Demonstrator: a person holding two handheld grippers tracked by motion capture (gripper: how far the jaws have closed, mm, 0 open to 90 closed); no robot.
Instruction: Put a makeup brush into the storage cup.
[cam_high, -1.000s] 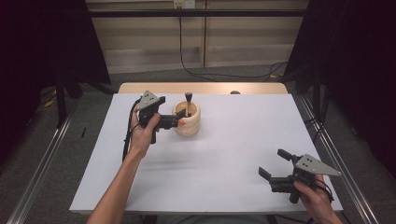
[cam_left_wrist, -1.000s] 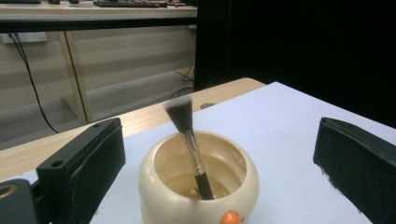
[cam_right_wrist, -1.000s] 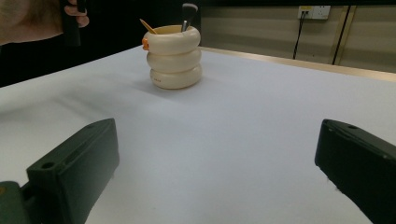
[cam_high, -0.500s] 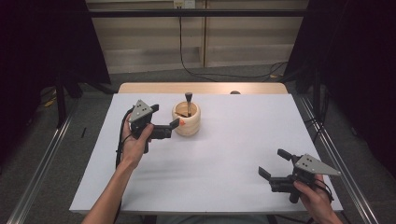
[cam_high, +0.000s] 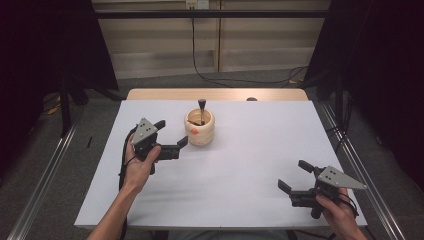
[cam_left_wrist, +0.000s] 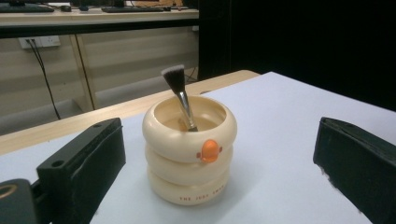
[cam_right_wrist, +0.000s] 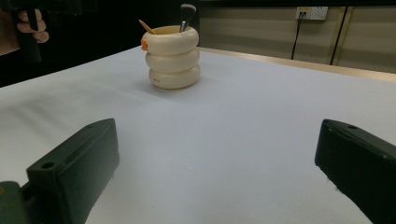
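From the high view, your left gripper (cam_high: 172, 134) sits just left of the cup (cam_high: 199, 128), jaws spread wide and holding nothing; the nearer jaw tip ends just short of the cup's side, apart from it as far as can be told. The cup stands upright on the white table (cam_high: 240, 165), toward the far middle. A brush (cam_high: 201, 108) rises out of it, dark head up, its long axis close to vertical. Your right gripper (cam_high: 296, 178) is well apart, at the near right corner, jaws also wide and empty, pointing left across the table.

In the left gripper view, your two black jaws stand far apart with the cup (cam_left_wrist: 189, 150) between them but farther off, touching neither. The cup is three stacked cream rings with a small orange beak facing you. The brush (cam_left_wrist: 180, 95) leans inside, its handle down in the cup, its bristle head up and tilted to the left of this view.

In the right gripper view, your jaws are released wide over bare table (cam_right_wrist: 243, 130). The cup (cam_right_wrist: 172, 57) stands well ahead, upper left, with the brush (cam_right_wrist: 186, 14) poking up and a thin yellowish stick (cam_right_wrist: 146, 26) slanting out to the left. Your left hand (cam_right_wrist: 29, 28) shows at the top left corner.
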